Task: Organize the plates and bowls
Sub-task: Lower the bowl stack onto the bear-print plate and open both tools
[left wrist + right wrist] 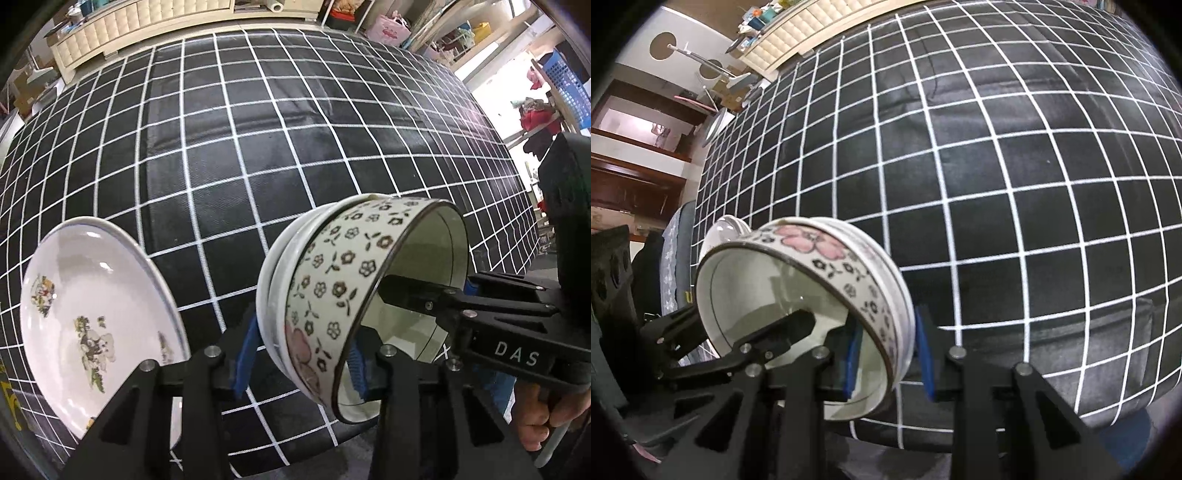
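White letters "DAS" stand on the black body of the right gripper (436, 295), lower right of the left wrist view.

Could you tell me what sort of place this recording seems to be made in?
Probably a lived-in home room doubling as storage: a black-and-white checked cloth covers the work surface, a cream tufted furniture piece stands behind it, and cluttered shelves hold bags and a basket.

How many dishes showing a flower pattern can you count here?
2. A decorated plate sits left of the stack; a flowered bowl nests in the stack clamped by the left gripper and right gripper. White dishes nested beneath could hide more.
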`<action>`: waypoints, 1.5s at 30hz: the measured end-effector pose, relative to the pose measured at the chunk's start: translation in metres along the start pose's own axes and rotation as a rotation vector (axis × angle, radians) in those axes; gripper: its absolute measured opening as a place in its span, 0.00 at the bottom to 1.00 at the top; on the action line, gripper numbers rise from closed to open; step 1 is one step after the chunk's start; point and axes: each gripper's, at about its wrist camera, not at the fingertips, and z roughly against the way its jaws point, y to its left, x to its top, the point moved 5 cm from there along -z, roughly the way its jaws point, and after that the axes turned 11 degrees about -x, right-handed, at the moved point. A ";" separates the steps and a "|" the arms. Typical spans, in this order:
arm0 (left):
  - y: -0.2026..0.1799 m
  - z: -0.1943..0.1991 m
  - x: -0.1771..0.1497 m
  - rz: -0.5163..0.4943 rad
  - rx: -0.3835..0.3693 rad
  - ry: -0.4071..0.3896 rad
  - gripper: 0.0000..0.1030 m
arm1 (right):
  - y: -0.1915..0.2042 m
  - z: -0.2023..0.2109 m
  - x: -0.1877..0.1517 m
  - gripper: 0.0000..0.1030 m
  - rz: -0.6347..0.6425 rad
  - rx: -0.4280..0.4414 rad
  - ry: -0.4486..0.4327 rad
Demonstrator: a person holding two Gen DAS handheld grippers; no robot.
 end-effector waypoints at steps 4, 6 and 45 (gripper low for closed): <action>0.005 0.017 -0.001 0.008 -0.001 -0.029 0.39 | 0.015 0.009 0.003 0.30 0.019 -0.003 -0.018; 0.008 0.026 -0.001 0.015 0.002 -0.045 0.39 | 0.025 0.013 0.005 0.30 0.031 -0.001 -0.026; 0.176 0.120 -0.076 0.306 0.003 -0.156 0.40 | 0.200 -0.045 0.011 0.30 0.297 -0.007 0.079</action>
